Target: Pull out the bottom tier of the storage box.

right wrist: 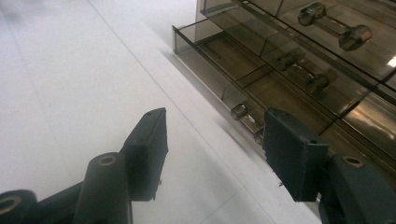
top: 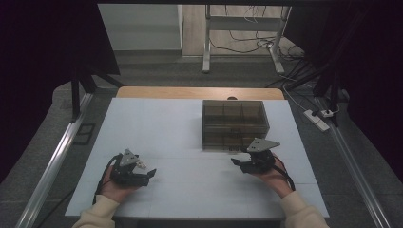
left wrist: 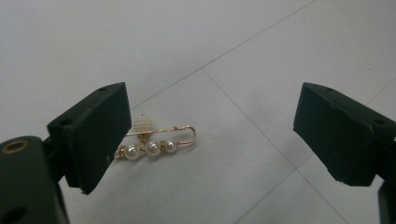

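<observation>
Smoked drawer box, bottom drawer ajar and bare, right hand-held gripper open, left hand-held gripper wide over pearl brooch

White table, smoked drawer box at back, pearl brooch lying flat

We see a smoky translucent drawer box standing toward the far right of the white table, and we take it as our landmark. Just in front of the box, near its right corner, the right gripper hangs in a hand with its jaws pointing left. Well to the left of the box and nearer us, the left gripper sits in the other hand, jaws pointing right.
</observation>
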A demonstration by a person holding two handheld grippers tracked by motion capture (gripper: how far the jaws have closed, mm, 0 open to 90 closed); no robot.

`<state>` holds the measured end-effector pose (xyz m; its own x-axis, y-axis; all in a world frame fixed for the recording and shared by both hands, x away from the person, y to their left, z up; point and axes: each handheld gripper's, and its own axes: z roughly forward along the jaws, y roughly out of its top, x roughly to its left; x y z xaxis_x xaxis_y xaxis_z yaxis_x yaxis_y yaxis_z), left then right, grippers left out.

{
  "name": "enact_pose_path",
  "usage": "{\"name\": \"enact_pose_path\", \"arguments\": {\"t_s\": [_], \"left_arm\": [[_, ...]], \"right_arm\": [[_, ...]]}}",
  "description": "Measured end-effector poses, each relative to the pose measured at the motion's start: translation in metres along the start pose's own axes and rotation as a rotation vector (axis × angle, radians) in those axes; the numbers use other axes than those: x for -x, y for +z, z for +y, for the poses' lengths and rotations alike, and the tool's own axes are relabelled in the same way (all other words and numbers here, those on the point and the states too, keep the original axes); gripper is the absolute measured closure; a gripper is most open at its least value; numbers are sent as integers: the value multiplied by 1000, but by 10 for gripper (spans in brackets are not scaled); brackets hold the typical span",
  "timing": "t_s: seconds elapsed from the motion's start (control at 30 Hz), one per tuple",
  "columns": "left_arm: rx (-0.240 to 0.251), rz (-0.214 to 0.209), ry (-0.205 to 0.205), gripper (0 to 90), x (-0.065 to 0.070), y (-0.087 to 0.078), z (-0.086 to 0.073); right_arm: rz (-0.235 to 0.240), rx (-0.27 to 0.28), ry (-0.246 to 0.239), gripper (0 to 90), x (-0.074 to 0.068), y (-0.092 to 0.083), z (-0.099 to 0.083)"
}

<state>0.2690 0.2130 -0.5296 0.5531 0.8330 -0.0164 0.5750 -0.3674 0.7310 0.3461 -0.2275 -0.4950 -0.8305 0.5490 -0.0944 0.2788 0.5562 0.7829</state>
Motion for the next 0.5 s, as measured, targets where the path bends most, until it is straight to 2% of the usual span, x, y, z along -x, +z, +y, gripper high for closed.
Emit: {"name": "enact_pose_path", "arguments": {"t_s": [0.27, 0.5], "left_arm": [[0, -3, -3, 103, 0, 0, 0], [5, -6, -5, 103, -1, 0, 0]], "right_arm": [[30, -17, -6, 398, 3, -4, 5], [24, -38, -36, 394, 5, -5, 10]]}}
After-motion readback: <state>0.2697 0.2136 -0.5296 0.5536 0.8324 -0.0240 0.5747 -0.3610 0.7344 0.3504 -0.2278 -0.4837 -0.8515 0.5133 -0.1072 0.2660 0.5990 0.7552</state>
